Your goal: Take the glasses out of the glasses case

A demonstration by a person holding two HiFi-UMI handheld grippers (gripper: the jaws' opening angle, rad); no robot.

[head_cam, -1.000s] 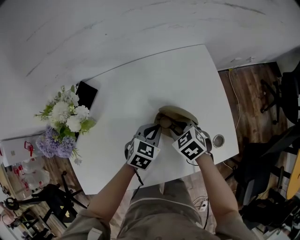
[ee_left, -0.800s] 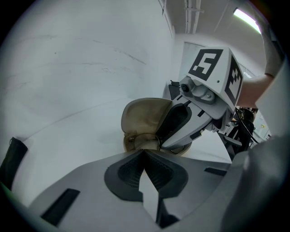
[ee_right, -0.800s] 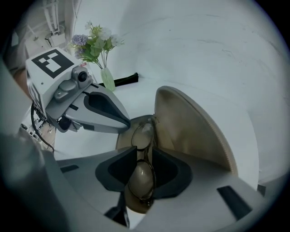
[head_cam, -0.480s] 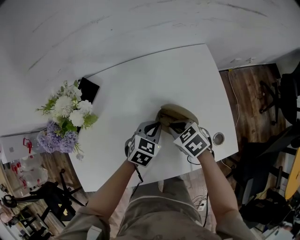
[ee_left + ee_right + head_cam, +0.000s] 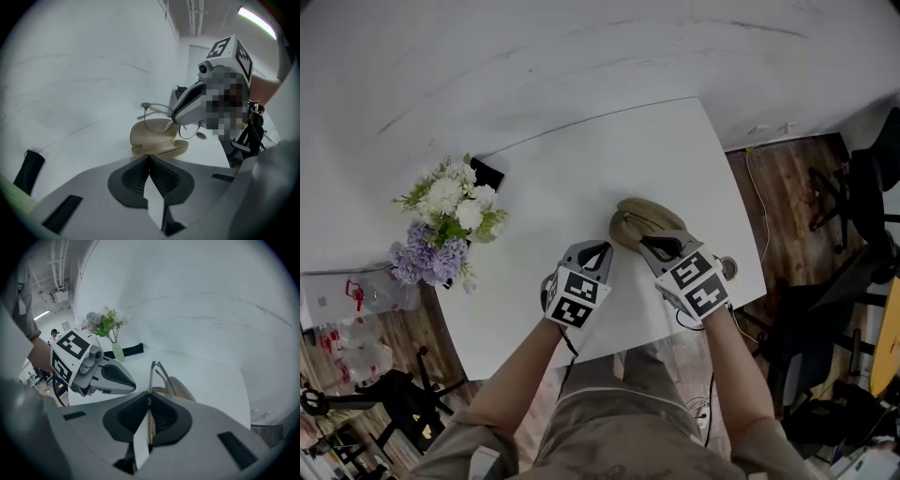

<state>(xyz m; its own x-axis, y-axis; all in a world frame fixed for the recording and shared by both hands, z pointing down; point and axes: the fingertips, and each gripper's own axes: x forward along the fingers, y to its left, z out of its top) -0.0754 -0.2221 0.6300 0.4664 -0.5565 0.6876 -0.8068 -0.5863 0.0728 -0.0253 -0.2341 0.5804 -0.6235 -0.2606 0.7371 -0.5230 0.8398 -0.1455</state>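
Fingers (image 5: 126,417) of the right gripper (image 5: 149,398), having just been closing, pinch the glasses (image 5: 158,123) above the open tan glasses case (image 5: 159,148) — the left gripper (image 5: 149,157) is pressed together, holding nothing.

Right gripper (image 5: 149,400) jaws just closed on the glasses (image 5: 151,376); left gripper's (image 5: 149,158) meet empty.
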